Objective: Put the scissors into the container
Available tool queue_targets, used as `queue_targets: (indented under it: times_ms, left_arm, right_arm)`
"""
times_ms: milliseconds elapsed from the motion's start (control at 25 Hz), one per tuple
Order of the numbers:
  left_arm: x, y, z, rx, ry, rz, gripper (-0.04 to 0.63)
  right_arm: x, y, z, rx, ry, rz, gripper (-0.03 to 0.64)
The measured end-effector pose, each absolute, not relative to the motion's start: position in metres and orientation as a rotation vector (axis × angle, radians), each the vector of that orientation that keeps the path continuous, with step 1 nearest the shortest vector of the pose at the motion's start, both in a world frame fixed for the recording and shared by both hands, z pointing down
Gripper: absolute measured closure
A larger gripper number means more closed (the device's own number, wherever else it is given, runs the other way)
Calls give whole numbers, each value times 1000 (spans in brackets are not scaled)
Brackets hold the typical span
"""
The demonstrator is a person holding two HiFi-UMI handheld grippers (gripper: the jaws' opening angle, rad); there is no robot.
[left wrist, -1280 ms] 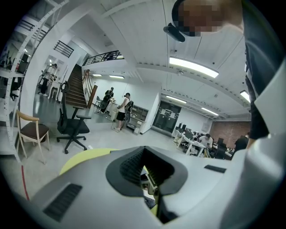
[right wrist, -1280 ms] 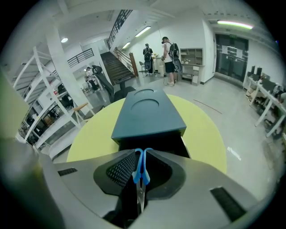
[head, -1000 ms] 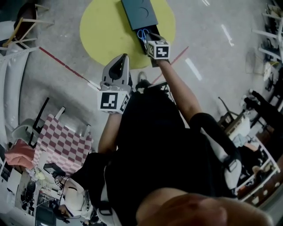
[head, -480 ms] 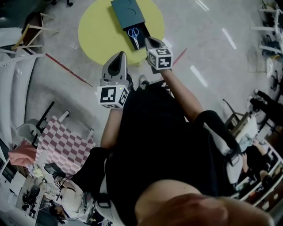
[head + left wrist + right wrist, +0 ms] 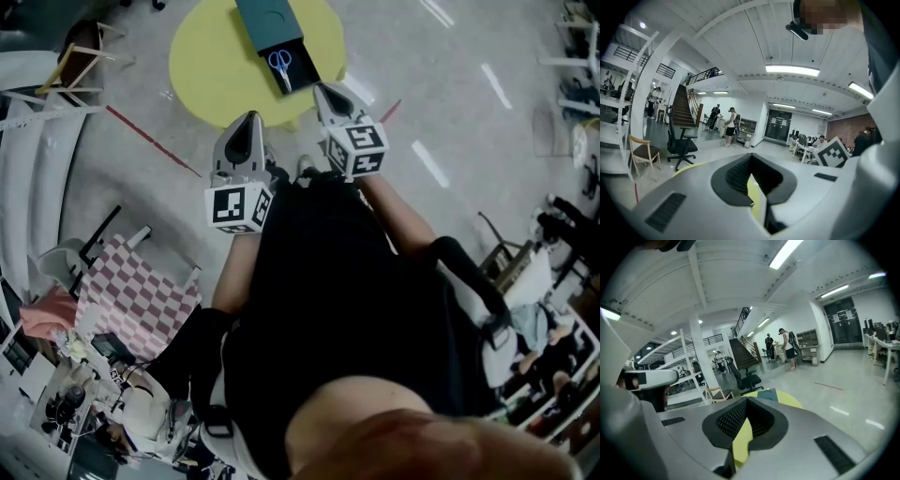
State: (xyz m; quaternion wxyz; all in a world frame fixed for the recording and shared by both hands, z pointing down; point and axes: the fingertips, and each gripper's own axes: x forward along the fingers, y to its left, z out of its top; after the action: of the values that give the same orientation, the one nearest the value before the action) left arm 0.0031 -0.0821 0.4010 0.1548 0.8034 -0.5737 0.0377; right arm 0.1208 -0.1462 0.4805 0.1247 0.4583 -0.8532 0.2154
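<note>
Just at the near edge of the round yellow table (image 5: 211, 66), the right gripper (image 5: 323, 92) hovers clenched on nothing. The left gripper (image 5: 249, 120), lower left of it, is likewise closed and empty. Blue-handled scissors (image 5: 279, 63) lie inside the dark container (image 5: 262, 19) at upper centre, apart from both. Open grey floor (image 5: 450, 103) surrounds the table.

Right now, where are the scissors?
In the head view, the scissors lie inside the dark container on the yellow table, at top centre. They are just ahead of the right gripper, which does not touch them.
</note>
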Motion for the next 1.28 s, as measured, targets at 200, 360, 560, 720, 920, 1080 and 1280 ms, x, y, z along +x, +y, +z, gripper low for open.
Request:
queue_targets:
  times_ms: [200,360,560,720,920,1080,1280]
  left_arm:
    - [0,-78,393,2332,-1624,104,598]
    - [-4,-72,386,2362,-1595,92,598]
    - [-8,-66,387,2379,-1587,66,598]
    - [-14,-66,388,2388,-1580,54,598]
    - [-19,-60,390,2392,-1570,37,598]
    - [-21,-56,392,2403,-1564,33,598]
    - [-24,-50,394,2397,-1564,29,598]
  right_arm:
    - [121,-120,447,1349,-2554,599,617]
    - [113,-98,432,1338,-2573,582,617]
    - [100,-80,415,1343,-2599,576,617]
    - [93,-73,407,1346,-2611,564,618]
    - [88,-66,407,1370,-2604,531,618]
    - [87,-63,409,1385,-2594,534,618]
    - [83,-59,407,1383,-2590,538,618]
